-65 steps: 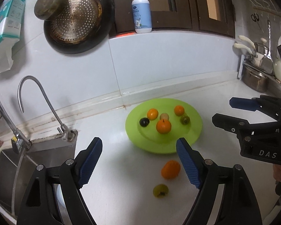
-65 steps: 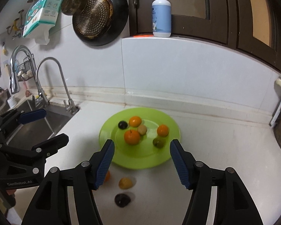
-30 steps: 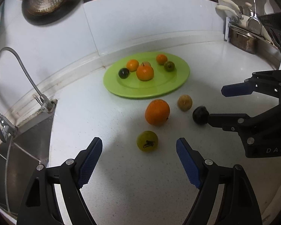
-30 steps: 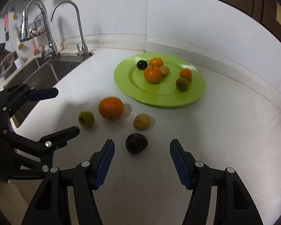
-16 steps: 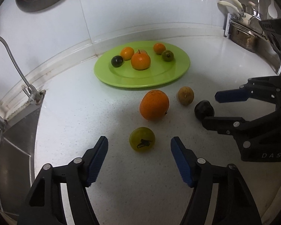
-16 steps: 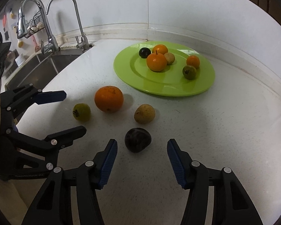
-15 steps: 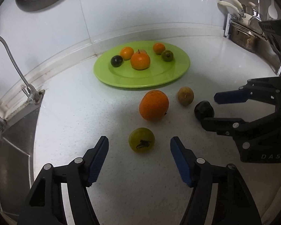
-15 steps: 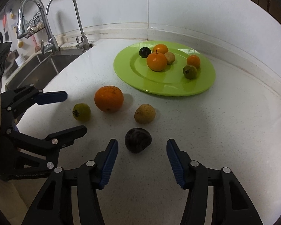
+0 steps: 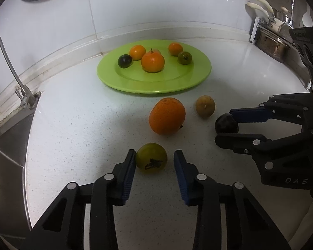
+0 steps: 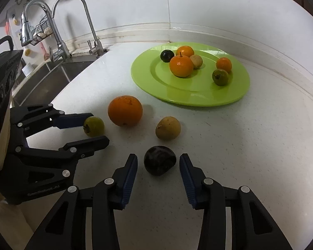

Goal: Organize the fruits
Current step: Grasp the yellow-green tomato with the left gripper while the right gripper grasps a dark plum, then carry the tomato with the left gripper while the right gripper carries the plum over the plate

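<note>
Left gripper (image 9: pixel 154 163) jaws have just been closing around the green fruit (image 9: pixel 151 158): one pad touches, the other stands clear. Right gripper (image 10: pixel 158 169) jaws likewise bracket the dark plum (image 10: pixel 159 160), ungripped. Either round fruit may roll across the tabletop (image 10: pixel 250 145) into the orange (image 10: pixel 125 110) beyond.

White tiled wall (image 9: pixel 156 10) behind speckled counter (image 10: pixel 250 145), steel sink (image 10: pixel 52 70).

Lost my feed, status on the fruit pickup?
Left gripper just closing round green fruit, not clamped. Right gripper likewise round dark plum. Nothing blocks either.
</note>
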`<state>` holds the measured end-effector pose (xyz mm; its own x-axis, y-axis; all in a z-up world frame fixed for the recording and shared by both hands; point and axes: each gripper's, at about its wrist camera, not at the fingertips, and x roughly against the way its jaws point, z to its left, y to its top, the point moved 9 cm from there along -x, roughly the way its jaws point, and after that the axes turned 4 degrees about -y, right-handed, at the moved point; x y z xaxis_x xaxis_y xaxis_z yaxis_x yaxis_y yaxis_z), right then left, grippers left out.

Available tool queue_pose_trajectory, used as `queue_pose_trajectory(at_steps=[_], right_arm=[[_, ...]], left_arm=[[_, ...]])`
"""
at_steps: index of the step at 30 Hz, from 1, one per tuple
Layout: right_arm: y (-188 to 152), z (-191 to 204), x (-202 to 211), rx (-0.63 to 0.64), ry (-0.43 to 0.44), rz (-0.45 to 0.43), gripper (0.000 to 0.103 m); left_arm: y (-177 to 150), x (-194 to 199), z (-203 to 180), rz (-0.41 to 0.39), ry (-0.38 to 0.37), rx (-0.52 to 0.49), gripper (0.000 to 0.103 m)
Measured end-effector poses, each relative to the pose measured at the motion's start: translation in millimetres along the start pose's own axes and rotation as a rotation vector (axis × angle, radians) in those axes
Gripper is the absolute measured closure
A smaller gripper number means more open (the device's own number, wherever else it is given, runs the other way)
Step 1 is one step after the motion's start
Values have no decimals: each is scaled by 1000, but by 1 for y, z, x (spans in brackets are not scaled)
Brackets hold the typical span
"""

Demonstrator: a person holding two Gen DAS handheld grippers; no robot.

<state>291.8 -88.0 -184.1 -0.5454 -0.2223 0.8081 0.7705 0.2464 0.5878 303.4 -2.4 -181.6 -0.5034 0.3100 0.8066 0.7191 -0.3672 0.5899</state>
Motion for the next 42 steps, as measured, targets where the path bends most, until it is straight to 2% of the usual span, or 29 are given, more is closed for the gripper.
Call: queue_pose_trajectory(at_steps=[2, 5, 18, 32, 42], right_arm=[[0, 1, -1, -1, 4, 3, 66], [0, 0, -1, 0, 1, 4, 70], [7, 0, 16, -8, 0, -40, 70], [26, -5, 53, -18, -15, -152, 70], [60, -16, 80, -34, -40, -275, 70]], left_arm=[[0, 1, 0, -1, 1, 4, 72], [1, 1, 1, -2, 4, 5, 73], [10, 22, -6, -55, 3, 12, 73], [41, 60, -13, -180, 25, 0, 73], [73, 79, -10, -276, 53, -26, 73]])
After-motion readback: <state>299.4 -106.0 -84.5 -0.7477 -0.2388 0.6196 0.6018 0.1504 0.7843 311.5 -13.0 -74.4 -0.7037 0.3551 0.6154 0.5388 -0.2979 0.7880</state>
